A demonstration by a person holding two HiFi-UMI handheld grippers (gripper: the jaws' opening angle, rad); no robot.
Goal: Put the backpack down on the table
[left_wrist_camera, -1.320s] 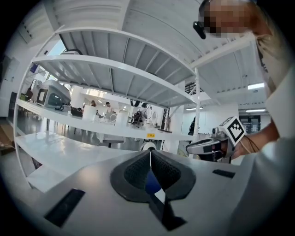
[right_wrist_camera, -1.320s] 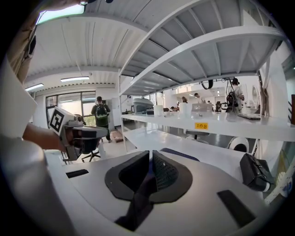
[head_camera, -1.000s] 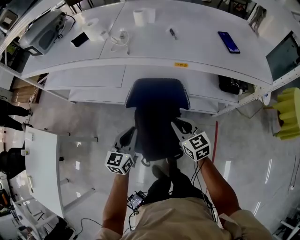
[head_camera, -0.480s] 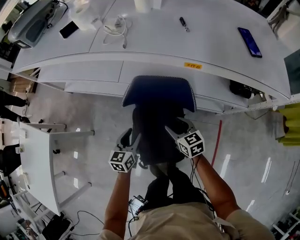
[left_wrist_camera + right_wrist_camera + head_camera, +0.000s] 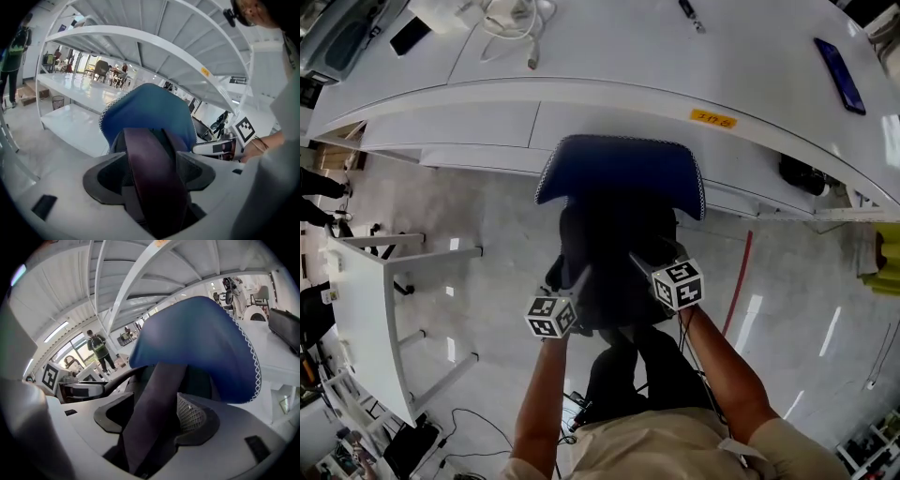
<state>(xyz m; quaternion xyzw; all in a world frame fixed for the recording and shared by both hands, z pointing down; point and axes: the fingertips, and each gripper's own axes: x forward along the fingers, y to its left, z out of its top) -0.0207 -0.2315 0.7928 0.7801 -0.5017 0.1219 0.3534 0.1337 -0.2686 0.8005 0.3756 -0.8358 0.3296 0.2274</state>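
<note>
The backpack (image 5: 619, 178) is blue on top and dark below. It is in front of the person, just before the edge of the long white table (image 5: 609, 56), and it is not up on the table top. I cannot tell if its bottom touches the floor (image 5: 487, 234). The left gripper (image 5: 569, 281) is at the near left side of the bag, and the right gripper (image 5: 654, 258) is at the near right side. The left gripper's jaws are opening and stand wide apart. A dark strap (image 5: 152, 178) runs between them, but the jaws are not squeezing it. The right gripper's jaws are opening too and are also wide apart. The other strap (image 5: 152, 413) lies loose between them. On the table top, well away from the bag, lie a dark phone (image 5: 839, 63) and a white cable (image 5: 511, 19). A small yellow label (image 5: 713, 118) sticks on the table's front edge.
</note>
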